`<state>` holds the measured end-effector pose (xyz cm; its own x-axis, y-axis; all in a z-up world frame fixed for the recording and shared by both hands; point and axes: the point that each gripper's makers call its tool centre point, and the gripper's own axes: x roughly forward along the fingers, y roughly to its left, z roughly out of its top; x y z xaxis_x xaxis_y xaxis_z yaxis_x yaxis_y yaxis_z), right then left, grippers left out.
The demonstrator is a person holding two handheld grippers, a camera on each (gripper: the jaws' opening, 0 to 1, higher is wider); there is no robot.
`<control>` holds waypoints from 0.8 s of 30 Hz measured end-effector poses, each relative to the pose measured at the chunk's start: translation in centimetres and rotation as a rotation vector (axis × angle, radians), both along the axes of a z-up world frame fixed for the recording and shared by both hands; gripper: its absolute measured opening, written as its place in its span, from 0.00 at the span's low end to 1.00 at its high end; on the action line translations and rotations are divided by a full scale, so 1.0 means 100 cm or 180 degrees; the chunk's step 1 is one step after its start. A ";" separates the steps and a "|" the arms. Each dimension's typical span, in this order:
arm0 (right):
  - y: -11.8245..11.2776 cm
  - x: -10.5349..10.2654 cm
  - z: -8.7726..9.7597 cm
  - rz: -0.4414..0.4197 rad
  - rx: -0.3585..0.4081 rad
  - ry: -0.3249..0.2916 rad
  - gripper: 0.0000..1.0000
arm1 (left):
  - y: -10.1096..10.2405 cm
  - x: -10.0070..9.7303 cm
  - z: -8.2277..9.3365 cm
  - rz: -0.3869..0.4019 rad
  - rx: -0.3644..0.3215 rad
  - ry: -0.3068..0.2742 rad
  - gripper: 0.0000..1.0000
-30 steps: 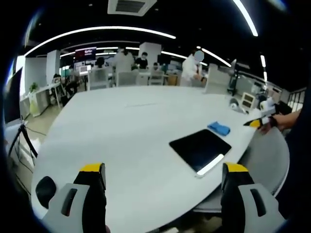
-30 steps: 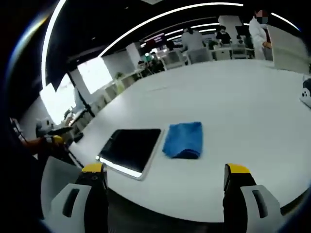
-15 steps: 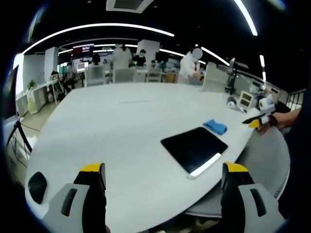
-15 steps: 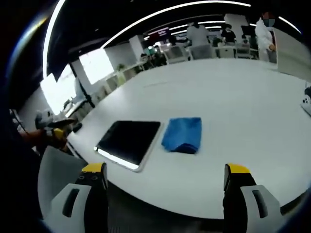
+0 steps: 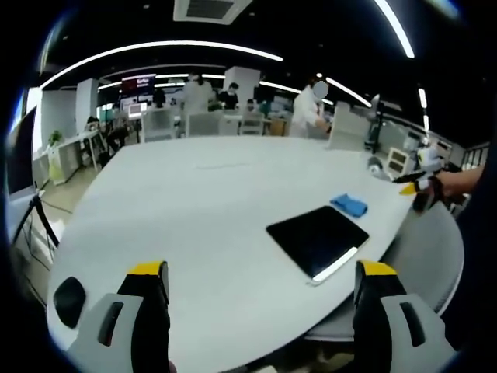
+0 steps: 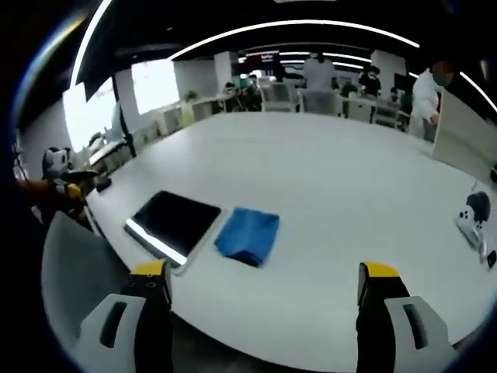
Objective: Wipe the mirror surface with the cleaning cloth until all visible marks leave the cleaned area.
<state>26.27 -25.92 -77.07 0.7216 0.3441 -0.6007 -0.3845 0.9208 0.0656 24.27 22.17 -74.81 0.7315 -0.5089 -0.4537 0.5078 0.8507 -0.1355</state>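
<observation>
A dark rectangular mirror (image 5: 318, 239) lies flat on the white table (image 5: 194, 210) near its right edge, and the same mirror (image 6: 172, 222) sits left of centre in the right gripper view. A folded blue cleaning cloth (image 6: 248, 235) rests beside it on the table, small and blue (image 5: 349, 205) just beyond the mirror in the left gripper view. My left gripper (image 5: 260, 311) hangs open above the near table edge, well short of the mirror. My right gripper (image 6: 264, 315) is open too, off the table edge, nearer the cloth. The right gripper (image 5: 413, 186) held by a hand shows at the far right.
A dark mouse-like object (image 5: 70, 297) lies at the table's near left edge. A grey chair (image 5: 425, 252) stands by the mirror's side of the table. A small white device (image 6: 474, 221) sits on the table at the right. People work at desks far behind.
The right gripper view has swung to the right, so mirror and cloth now sit further left and smaller. The left gripper view shifted only slightly. Mirror and cloth have not moved on the table.
</observation>
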 end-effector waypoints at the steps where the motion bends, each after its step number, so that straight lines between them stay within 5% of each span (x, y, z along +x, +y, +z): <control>1: 0.000 0.000 0.000 0.0004 -0.0007 -0.0025 1.00 | 0.000 0.000 0.001 -0.0006 -0.0002 -0.0009 1.00; 13: -0.008 -0.005 -0.004 -0.0205 0.0029 0.0058 1.00 | 0.005 0.001 -0.005 -0.0086 0.0008 -0.0002 1.00; 24: 0.002 0.003 -0.004 -0.0013 0.0039 0.0111 1.00 | -0.004 0.014 0.008 -0.0017 -0.0045 -0.0091 1.00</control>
<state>26.52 -25.68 -77.45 0.7017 0.3489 -0.6212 -0.3782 0.9213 0.0902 25.68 21.75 -73.99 0.7413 -0.5191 -0.4254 0.5162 0.8461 -0.1329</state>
